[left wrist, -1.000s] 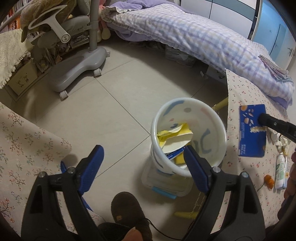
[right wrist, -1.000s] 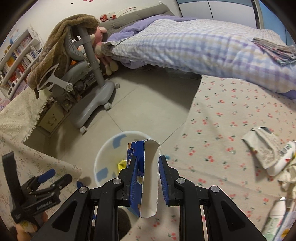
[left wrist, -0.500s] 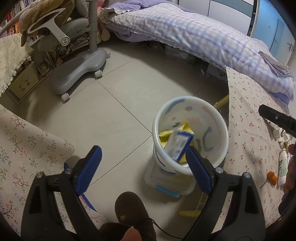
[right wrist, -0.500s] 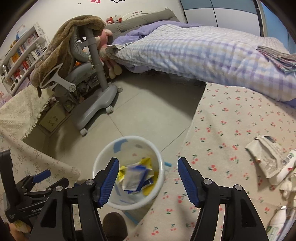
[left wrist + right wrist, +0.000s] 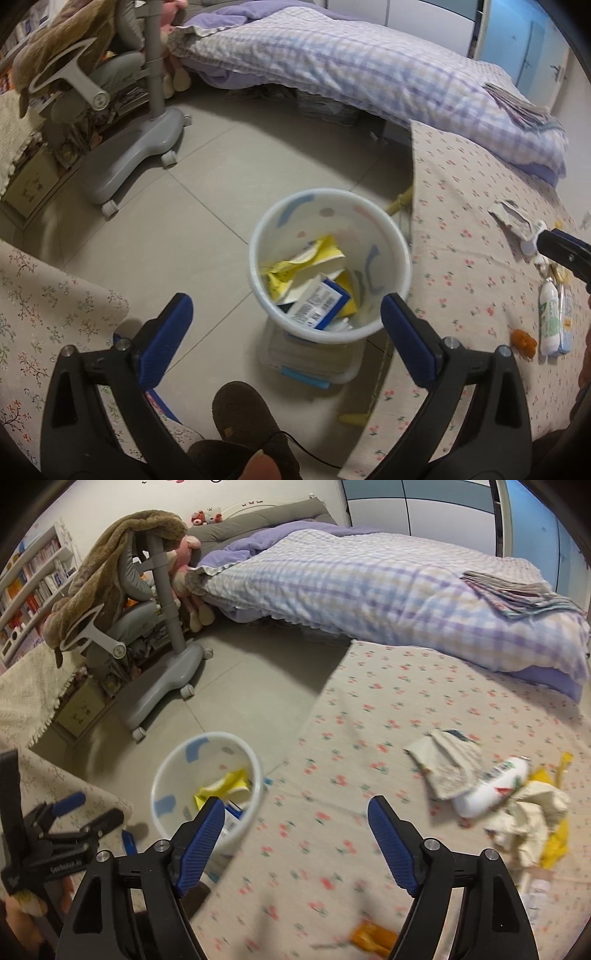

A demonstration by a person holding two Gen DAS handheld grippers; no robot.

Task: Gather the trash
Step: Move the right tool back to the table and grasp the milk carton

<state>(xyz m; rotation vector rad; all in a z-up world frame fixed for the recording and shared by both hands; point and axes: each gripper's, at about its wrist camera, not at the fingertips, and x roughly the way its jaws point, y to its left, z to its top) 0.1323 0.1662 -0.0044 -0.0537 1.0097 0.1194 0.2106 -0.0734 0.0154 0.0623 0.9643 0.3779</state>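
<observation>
Both tongs (image 5: 286, 314) (image 5: 295, 821) apart, just widening, empty; blue box (image 5: 319, 301) in bin (image 5: 391, 225), left view only.

Right wrist view is motion-blurred: print on the white bottle (image 5: 491, 786) and the crumpled wrappers (image 5: 532, 819) beside it is unreadable. An orange item (image 5: 373, 938) at the bottom edge is partly behind the right tool's arm; its kind cannot be told. The left tool (image 5: 70, 819) is cut by the left edge. In the bin (image 5: 328, 266), the blue box (image 5: 321, 302) covers lower trash. The shoe (image 5: 247, 417) is cut off below.
</observation>
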